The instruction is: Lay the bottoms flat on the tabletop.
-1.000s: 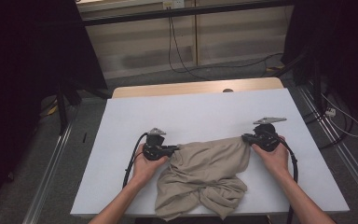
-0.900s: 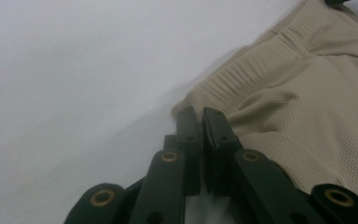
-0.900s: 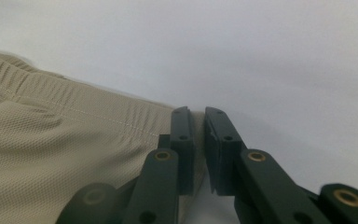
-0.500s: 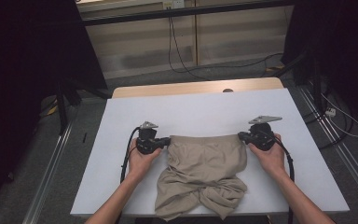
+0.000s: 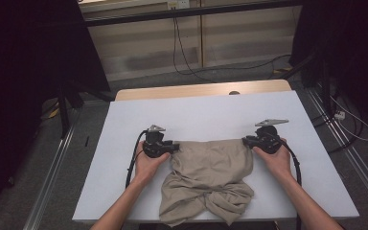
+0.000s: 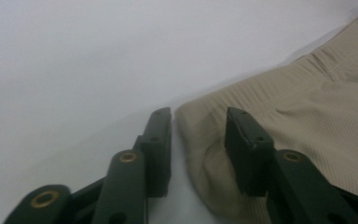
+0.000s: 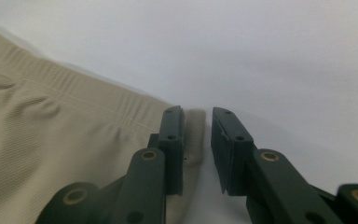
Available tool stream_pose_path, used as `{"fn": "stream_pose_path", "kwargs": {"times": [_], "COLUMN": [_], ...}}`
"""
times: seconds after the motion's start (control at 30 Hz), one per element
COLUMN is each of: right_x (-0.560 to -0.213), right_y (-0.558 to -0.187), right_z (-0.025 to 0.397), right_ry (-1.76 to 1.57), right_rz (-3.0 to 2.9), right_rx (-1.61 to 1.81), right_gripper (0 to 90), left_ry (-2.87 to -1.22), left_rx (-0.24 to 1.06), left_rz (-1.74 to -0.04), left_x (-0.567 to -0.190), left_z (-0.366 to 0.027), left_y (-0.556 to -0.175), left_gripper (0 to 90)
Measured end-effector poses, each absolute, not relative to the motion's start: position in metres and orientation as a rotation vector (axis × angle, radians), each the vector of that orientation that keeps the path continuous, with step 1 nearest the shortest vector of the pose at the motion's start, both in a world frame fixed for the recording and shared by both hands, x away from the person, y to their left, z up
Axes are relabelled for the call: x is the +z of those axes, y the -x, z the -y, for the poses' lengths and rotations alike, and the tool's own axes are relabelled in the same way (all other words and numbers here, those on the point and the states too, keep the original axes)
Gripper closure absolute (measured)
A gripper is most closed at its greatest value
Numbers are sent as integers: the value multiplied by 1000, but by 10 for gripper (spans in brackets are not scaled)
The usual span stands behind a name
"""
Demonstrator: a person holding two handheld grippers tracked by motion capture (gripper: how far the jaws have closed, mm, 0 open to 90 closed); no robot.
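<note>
A beige knit garment [image 5: 210, 177] lies on the white surface [image 5: 201, 115] between the two tongs, its upper hem stretched almost straight from one to the other. Below that hem the cloth hangs toward the person in loose folds, with two rumpled flaps crossing over each other at the near edge of the surface.

The left tongs [image 5: 173, 146] sit at the hem's left corner, the right tongs [image 5: 246, 141] at its right corner, each held by a hand coming in from below.

The left gripper view shows what the high view cannot: the left tongs [image 6: 198, 122] stand parted, with the folded corner of the garment [image 6: 307, 112] lying in the gap between the jaws and one jaw resting over the cloth. A fine ribbed weave and a stitched band along the hem are plain here.

In the right gripper view the right tongs [image 7: 197, 119] are also parted, by a narrower gap, with the very tip of the garment [image 7: 60, 140] corner lying between the jaws; neither jaw presses it. The hem's double seam runs off to the side of these tongs.
</note>
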State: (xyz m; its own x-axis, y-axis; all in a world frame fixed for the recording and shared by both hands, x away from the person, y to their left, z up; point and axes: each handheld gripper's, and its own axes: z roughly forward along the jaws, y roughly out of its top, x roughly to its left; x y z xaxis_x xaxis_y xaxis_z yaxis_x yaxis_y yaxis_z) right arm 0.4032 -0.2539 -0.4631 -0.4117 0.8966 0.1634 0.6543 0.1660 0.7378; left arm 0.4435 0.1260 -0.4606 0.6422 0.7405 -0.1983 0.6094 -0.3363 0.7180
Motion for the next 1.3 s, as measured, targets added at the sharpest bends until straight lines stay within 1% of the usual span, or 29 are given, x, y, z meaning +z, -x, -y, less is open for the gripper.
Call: {"fn": "stream_pose_path", "kwargs": {"times": [0.03, 0.13, 0.17, 0.3, 0.47, 0.6, 0.7, 1.03, 1.3], "right_x": [-463, -461, -460, -451, -428, -403, -385, -335, -291], "right_y": [-403, -402, -401, -398, -391, -395, -396, -400, -415], "right_z": [253, 248, 247, 248, 243, 246, 252, 263, 261], "right_ry": [-1477, -1449, -1447, -1413, -1313, -1288, -1276, -1196, -1133], "right_rz": [-2143, -2154, -2153, -2119, -2050, -1994, -1934, -1842, -1789], "right_rx": [1111, 1073, 1069, 1117, 1185, 1250, 1320, 1404, 1424], "right_gripper": [780, 825, 837, 853, 856, 857, 857, 858, 858], "left_ry": [-2062, -2048, -2052, -1976, -1912, -1882, -1830, -1741, -1694], "left_rx": [221, 182, 169, 210, 265, 318, 327, 402, 451], "left_rz": [-1051, -1056, -1049, -1052, -1008, -964, -935, -838, -820], "left_x": [-461, -459, -458, -444, -420, -401, -386, -336, -295], "left_z": [-124, -126, -128, -132, -142, -141, -141, -139, -142], "left_y": [-443, -441, -440, -439, -441, -441, -442, -452, -467], "left_gripper": [656, 838, 852, 858, 858, 859, 859, 859, 859]}}
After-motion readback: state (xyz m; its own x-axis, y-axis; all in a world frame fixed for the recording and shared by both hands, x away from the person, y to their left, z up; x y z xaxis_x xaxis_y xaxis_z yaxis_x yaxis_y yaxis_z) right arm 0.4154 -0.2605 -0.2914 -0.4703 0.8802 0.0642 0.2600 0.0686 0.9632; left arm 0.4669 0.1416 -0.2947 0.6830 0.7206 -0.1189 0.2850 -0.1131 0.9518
